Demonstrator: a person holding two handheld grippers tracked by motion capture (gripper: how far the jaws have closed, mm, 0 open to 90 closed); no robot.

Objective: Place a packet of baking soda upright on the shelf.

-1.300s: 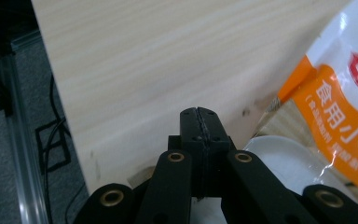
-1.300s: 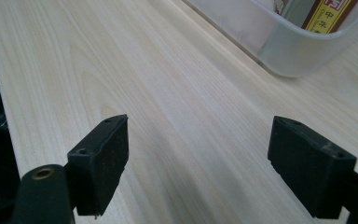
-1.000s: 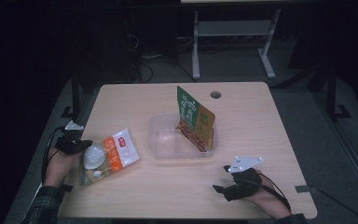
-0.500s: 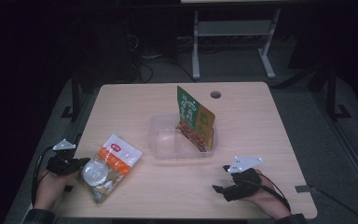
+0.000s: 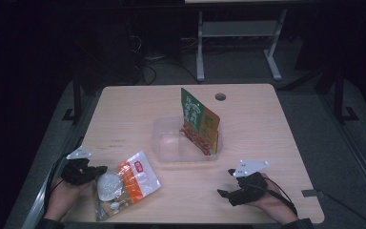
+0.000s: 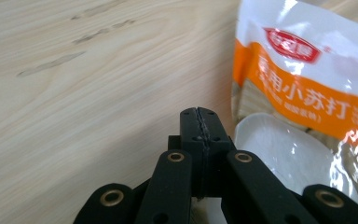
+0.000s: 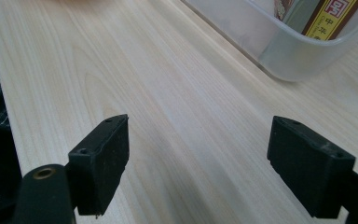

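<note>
An orange-and-white pouch [image 5: 126, 183] with a white disc showing through its clear part lies near the table's front left corner. My left gripper [image 5: 100, 171] is at its left edge. In the left gripper view its jaws [image 6: 199, 116] are pressed together, and the pouch [image 6: 303, 93] lies against their right side, with its edge running under them. My right gripper [image 5: 225, 182] rests near the front right edge. Its jaws [image 7: 214, 158] stand wide apart over bare wood.
A clear plastic container [image 5: 159, 143] sits mid-table with a green-and-orange packet [image 5: 198, 119] standing upright in its right end. Its corner [image 7: 298, 51] lies ahead of the right gripper. There is a round cable hole [image 5: 220, 97] near the table's far edge.
My left hand has moved toward the table's front edge, and the pouch has come along with it, turning as it went. The right gripper has not moved.
</note>
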